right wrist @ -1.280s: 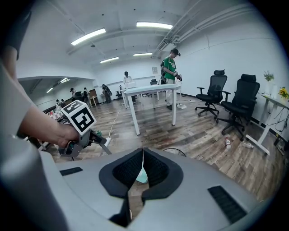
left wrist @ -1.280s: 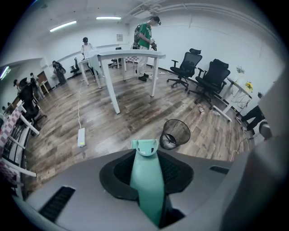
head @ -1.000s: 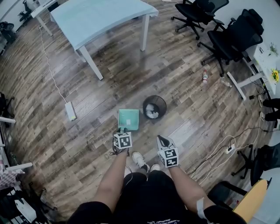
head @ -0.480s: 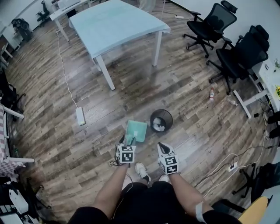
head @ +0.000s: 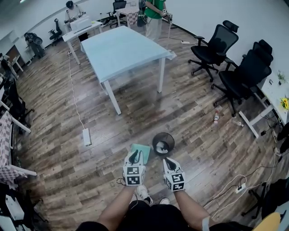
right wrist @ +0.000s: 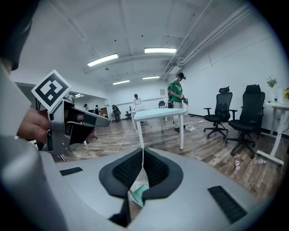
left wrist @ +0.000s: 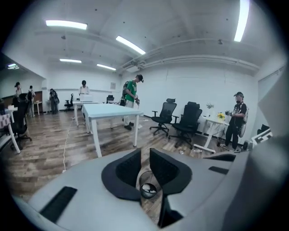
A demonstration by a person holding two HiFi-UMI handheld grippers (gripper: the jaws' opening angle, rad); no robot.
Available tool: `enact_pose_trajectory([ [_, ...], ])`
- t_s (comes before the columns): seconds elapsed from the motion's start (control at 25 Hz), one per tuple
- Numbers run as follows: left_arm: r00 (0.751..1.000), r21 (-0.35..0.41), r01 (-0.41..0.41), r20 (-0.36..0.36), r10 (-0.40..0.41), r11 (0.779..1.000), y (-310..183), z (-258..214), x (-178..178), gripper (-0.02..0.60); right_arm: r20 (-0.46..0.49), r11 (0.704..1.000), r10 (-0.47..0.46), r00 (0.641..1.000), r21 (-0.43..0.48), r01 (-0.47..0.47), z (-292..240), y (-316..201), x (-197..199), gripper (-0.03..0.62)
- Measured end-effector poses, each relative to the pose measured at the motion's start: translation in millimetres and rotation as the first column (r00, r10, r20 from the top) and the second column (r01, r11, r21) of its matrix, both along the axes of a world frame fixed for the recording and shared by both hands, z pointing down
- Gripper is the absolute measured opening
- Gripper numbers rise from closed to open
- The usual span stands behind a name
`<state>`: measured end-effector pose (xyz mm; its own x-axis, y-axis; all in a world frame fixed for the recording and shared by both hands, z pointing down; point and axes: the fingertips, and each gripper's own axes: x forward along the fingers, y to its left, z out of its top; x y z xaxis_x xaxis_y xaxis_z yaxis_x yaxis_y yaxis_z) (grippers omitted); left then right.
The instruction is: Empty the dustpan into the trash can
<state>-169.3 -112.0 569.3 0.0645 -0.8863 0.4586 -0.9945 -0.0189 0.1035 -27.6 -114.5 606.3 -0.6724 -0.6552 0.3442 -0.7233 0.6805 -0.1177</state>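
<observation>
The teal dustpan lies flat on the wood floor, just left of the black mesh trash can, which has white scraps inside. My left gripper hangs above the pan's near end and hides its handle. Its jaws have just been closing and now stand a narrow gap apart with nothing between them; in the left gripper view the trash can shows through that gap. My right gripper hovers near the can, jaw tips together and empty. In the right gripper view the dustpan shows below the jaws.
A pale blue table stands ahead, with black office chairs to the right. On the floor lie a power strip with its cable and a bottle. A person in green stands beyond the table. My shoe is below the grippers.
Both grippers have risen, the left one more, and the view now takes in more of the room. The left gripper has lifted away from the dustpan's handle; the pan stays on the floor.
</observation>
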Motion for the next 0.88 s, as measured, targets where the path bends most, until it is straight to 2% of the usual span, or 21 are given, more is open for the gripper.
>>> enact_pose_trajectory([
  [0.12,1.000,0.050,0.024,-0.010,-0.023,0.998,9.6,-24.0,14.4,0.023,0.035,0.999,0.009,0.999,0.046,-0.010,-27.5,2.9,15.8,0.026],
  [0.36,0.998,0.105,0.018,-0.060,-0.011,0.994,23.6,-49.6,54.0,0.023,0.101,0.992,0.052,0.993,0.105,-0.063,-64.6,-0.1,51.0,0.026],
  [0.52,0.991,0.141,-0.049,-0.119,0.066,0.989,29.9,-62.4,86.7,0.023,0.104,0.987,0.064,0.993,0.139,-0.078,-83.7,3.0,67.8,0.025],
  [0.64,0.985,0.160,-0.105,-0.117,0.125,0.982,34.3,-70.2,105.4,0.023,0.106,0.979,0.069,0.992,0.182,-0.088,-104.6,6.5,77.1,0.023],
  [0.76,0.983,0.168,-0.130,-0.107,0.149,0.977,38.2,-75.0,115.8,0.023,0.116,0.969,0.056,0.992,0.233,-0.082,-125.9,11.7,82.0,0.023],
  [0.88,0.973,0.205,-0.171,-0.117,0.198,0.964,43.4,-83.8,129.9,0.023,0.113,0.954,0.041,0.993,0.292,-0.073,-145.5,18.8,86.4,0.023],
])
